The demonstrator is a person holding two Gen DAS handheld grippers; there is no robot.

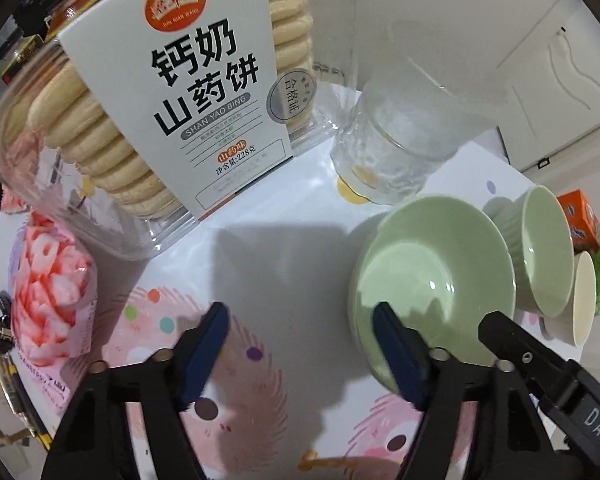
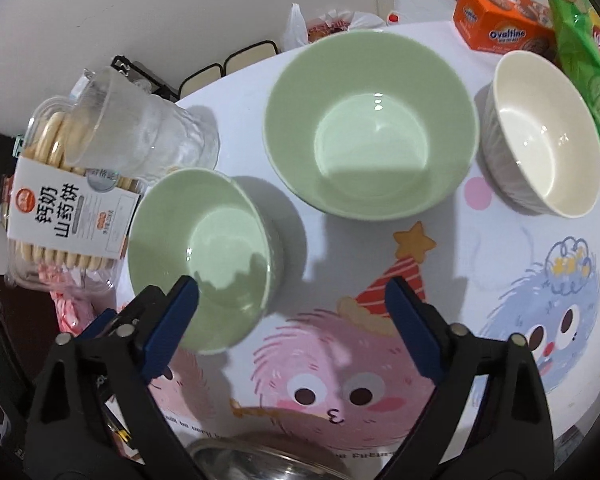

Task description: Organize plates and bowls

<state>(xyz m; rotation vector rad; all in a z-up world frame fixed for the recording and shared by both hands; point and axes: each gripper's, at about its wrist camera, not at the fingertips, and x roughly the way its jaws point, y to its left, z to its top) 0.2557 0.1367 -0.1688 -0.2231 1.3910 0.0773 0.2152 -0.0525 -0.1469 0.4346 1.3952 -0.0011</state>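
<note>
A small green bowl (image 1: 432, 276) (image 2: 204, 256) stands upright on the cartoon tablecloth. My left gripper (image 1: 302, 340) is open just left of it, its right finger (image 1: 396, 352) against the bowl's left rim and only cloth between the pads. My right gripper (image 2: 292, 304) is open too, its left finger (image 2: 172, 320) over the same bowl's near rim. A larger green bowl (image 2: 372, 120) (image 1: 540, 248) sits behind the small one. A cream ribbed bowl (image 2: 540, 132) (image 1: 580, 300) stands further right. All three bowls are empty.
A clear box of biscuits (image 1: 160, 112) (image 2: 68, 208) and a glass cup (image 1: 392, 148) (image 2: 140, 128) stand left of the bowls. A pink sweets bag (image 1: 48, 292) lies near the left edge. An orange Ovaltine box (image 2: 500, 20) and green crisp bag (image 2: 580, 40) stand far right. A metal bowl rim (image 2: 260, 456) is nearest.
</note>
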